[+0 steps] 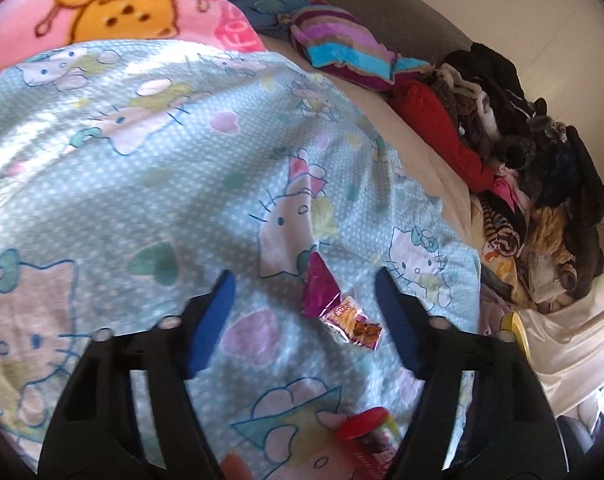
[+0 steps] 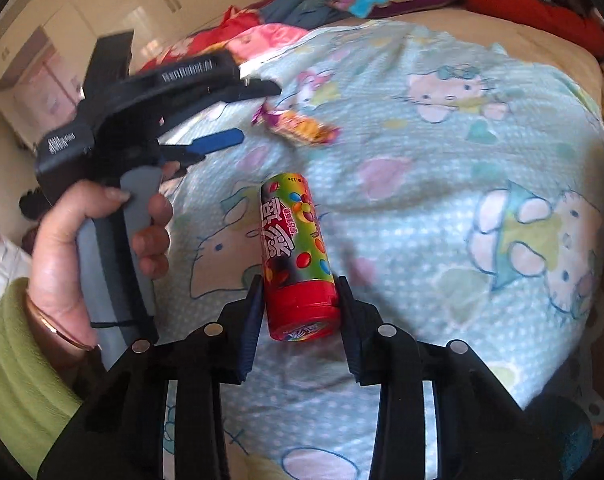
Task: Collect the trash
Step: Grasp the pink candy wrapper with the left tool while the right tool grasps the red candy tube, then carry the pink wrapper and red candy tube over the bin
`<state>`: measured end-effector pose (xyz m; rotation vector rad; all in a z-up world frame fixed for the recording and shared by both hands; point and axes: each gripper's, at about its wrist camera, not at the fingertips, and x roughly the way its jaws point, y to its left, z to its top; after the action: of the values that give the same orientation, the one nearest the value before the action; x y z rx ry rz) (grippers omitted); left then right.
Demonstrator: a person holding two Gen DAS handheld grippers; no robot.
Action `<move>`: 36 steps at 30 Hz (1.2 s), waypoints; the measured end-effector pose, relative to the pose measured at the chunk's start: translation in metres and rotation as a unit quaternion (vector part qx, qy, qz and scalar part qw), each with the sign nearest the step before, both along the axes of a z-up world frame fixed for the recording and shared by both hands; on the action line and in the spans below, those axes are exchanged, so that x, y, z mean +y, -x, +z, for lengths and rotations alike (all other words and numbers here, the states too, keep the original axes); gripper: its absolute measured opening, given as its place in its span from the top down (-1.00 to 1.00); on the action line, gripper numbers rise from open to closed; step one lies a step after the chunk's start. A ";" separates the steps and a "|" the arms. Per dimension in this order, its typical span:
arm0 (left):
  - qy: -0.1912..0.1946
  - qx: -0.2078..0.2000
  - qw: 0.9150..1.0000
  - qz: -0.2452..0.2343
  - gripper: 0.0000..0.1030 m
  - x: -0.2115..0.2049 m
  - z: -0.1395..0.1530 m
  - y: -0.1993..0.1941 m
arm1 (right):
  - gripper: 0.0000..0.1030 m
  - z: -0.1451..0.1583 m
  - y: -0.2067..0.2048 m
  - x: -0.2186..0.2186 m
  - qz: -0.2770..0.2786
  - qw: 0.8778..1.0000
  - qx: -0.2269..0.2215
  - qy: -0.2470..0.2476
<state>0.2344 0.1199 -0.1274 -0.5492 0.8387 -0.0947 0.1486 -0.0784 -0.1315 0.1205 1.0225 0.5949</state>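
right hand-held gripper (image 2: 298, 304) gripping candy tube (image 2: 296, 256) (red-capped)

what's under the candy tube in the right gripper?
The candy tube, held between the right gripper fingers, sits over the cartoon-cat blanket. Whether it touches the blanket is unclear; the fabric directly beneath is hidden.

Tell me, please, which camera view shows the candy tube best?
The right wrist view: the candy tube lies full length between the right tongs, its label readable and its red cap nearest the camera. The left wrist view catches only its red cap end at the bottom edge, blurred.
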 end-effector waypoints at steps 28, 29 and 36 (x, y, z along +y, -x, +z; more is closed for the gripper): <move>-0.049 -0.087 0.987 -0.127 0.70 -0.138 0.071 0.033 | 0.37 0.087 -0.004 -0.160 -0.178 0.973 -0.139 -0.053; -0.052 -0.091 0.986 -0.132 0.70 -0.143 0.074 0.035 | 0.37 0.088 -0.002 -0.165 -0.183 0.972 -0.140 -0.054; -0.066 -0.108 0.978 -0.163 0.70 -0.178 0.089 0.044 | 0.37 0.098 0.002 -0.202 -0.220 0.962 -0.150 -0.060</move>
<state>0.1908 -0.0582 -0.0387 -0.2672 0.7094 -0.3897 0.1464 -0.2808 -0.0335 0.3444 0.6361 0.2561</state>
